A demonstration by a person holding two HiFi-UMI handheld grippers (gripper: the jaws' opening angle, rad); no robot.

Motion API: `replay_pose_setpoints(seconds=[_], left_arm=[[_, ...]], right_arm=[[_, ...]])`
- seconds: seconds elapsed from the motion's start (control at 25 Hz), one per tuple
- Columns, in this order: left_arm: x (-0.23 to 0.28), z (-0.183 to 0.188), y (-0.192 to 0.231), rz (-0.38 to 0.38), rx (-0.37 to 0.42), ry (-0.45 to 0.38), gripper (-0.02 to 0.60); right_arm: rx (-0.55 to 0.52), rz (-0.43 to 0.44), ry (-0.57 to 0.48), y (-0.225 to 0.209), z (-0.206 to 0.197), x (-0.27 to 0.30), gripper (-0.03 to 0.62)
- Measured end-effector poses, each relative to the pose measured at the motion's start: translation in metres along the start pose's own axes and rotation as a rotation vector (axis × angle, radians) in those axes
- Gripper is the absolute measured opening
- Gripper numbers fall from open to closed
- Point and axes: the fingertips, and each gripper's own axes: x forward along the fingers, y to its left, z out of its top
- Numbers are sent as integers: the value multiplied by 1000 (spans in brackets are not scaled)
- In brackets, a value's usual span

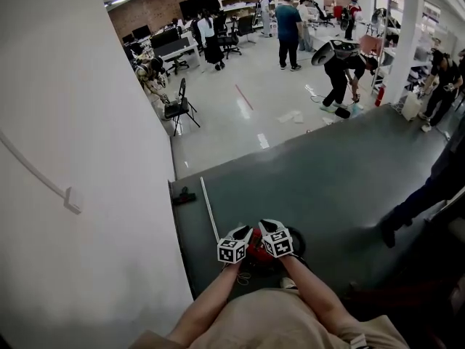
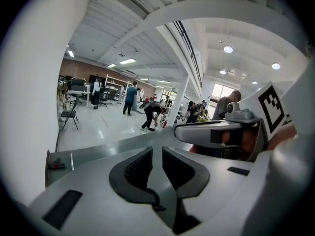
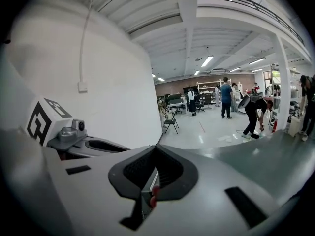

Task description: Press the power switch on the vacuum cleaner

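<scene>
We are holding the two grippers side by side, low and close to our body, and both are pointing a little downward. The vacuum [image 1: 257, 254] is standing on the dark mat [image 1: 327, 187] directly under them. In the head view only a part of its red body is showing between the two marker cubes, with a black round part at the right side. We cannot make out the power switch itself, and we cannot tell if any gripper is touching the vacuum.

The left gripper [image 2: 157, 154] is keeping its jaws a little apart. A narrow gap is showing between the pads, and only the floor is visible through it. The right gripper [image 3: 156, 154] is having its jaws pressed together at the tips. Nothing is pinched there, and some red is showing through the slot lower behind the pads.

The white wall [image 1: 80, 158] is standing at our left. A thin white strip [image 1: 209, 209] is lying on the mat near the wall. Far behind, several people [image 1: 288, 31] are standing on the light floor, and one is bending down.
</scene>
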Motion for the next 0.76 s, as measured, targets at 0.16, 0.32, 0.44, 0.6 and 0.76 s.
replay_pose_setpoints(seconds=[0.16,0.32,0.44,0.6,0.76], left_arm=[[7,3,-9,-11,17,8,58],[9,6,-22,-31,32,5,57],[12,2,-29,-36,38,14,57],[13,1,-26,-38,46,20,57],[23,5,-43,-43,72,39,57]], right_arm=[[-32,13,8,1,-4,-6,6],[-34,12,10,-3,-9,-14,6],[-41,20,11,-8,-15,-23,6],[-34,18,16,-10,-23,-24,6],[-32,7,12,-27,-21,-39,8]])
